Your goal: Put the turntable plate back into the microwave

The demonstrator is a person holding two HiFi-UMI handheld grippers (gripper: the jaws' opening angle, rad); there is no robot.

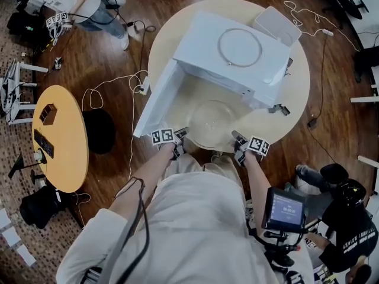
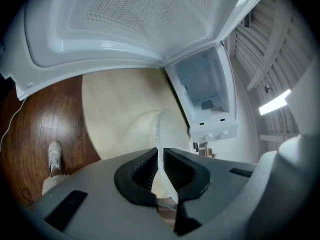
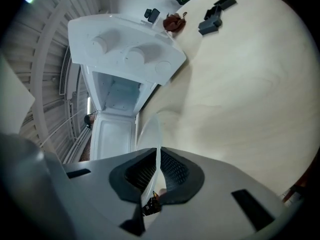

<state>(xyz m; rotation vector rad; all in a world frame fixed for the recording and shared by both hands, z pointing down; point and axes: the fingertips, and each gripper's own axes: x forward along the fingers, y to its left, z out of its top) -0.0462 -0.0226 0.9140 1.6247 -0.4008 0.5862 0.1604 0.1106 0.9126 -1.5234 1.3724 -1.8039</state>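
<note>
A round pale-wood table (image 1: 296, 93) stands on a dark plank floor (image 1: 106, 58), and a white microwave (image 1: 237, 52) sits at its centre with its door (image 1: 155, 99) swung open toward 8 o'clock. The clear glass turntable plate (image 1: 212, 122) is at the table's 6 o'clock edge, just in front of the oven's open mouth. The left gripper (image 1: 180, 139) has its jaws closed on the plate's rim at 8 o'clock, and the right gripper (image 1: 240, 142) pinches the rim at 4 o'clock. A flat white box (image 1: 277, 23) lies at the table's 1 o'clock. At the room's 9 o'clock side stands a smaller yellow table (image 1: 62, 135), and white cables (image 1: 112, 84) trail over the floor between the two tables.
</note>
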